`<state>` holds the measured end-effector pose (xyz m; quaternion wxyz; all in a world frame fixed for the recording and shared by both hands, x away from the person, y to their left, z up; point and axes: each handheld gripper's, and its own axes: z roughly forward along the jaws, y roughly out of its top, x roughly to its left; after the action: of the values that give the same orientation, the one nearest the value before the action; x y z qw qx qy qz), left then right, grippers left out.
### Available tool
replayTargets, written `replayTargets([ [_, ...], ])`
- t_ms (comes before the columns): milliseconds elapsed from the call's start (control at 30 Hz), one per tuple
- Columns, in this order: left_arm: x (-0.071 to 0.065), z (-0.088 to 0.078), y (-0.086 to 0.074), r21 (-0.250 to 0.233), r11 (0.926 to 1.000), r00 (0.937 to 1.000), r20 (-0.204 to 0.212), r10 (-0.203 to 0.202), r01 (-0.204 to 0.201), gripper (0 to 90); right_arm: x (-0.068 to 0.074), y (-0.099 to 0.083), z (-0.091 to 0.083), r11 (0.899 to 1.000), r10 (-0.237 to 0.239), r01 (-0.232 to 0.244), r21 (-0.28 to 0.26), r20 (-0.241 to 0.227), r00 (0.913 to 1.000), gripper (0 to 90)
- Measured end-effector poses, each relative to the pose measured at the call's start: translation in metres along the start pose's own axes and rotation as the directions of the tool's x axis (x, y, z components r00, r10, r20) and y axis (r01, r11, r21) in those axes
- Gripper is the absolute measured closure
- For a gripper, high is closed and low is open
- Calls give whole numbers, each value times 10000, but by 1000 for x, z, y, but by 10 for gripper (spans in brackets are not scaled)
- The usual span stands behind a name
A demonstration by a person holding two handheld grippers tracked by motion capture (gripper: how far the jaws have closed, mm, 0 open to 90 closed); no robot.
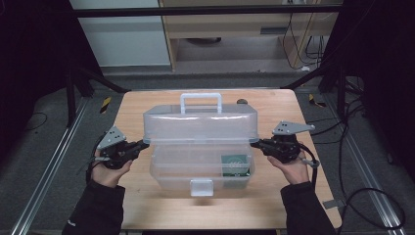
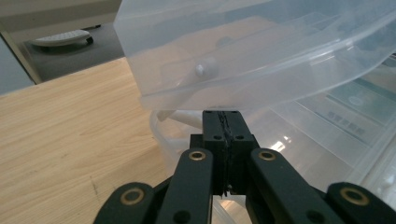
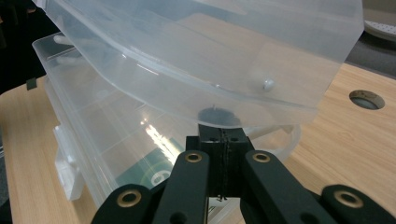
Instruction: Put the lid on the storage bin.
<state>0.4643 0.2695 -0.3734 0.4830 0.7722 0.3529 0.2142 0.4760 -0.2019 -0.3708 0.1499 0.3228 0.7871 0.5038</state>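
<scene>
A clear plastic box (image 1: 169, 171) stands in the middle of the wooden table, its lid (image 1: 200, 125) raised and tilted above the base. A white handle (image 1: 200, 100) tops the lid and a white latch (image 1: 201, 187) hangs at the front. A green card (image 1: 236, 165) lies inside at the right. My left gripper (image 1: 145, 143) is shut, its tips against the underside of the lid's left edge (image 2: 187, 100). My right gripper (image 1: 254, 143) is shut too, its tips under the lid's right edge (image 3: 261, 109). Nothing shows between either pair of jaws.
The table (image 1: 147, 205) has bare wood around the box and a round hole (image 1: 242, 102) near its far edge. Metal frame rails (image 1: 49, 161) run along both sides, and cables (image 1: 362, 196) lie on the floor at the right. A cabinet (image 1: 235, 29) stands behind.
</scene>
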Motion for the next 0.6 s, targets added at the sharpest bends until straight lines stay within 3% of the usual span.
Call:
replayTargets([
  [600, -3, 0, -16, 438, 9990, 9999, 133, 41, -47, 888, 6, -15, 0, 9962, -171, 142, 859, 328, 9993, 900],
])
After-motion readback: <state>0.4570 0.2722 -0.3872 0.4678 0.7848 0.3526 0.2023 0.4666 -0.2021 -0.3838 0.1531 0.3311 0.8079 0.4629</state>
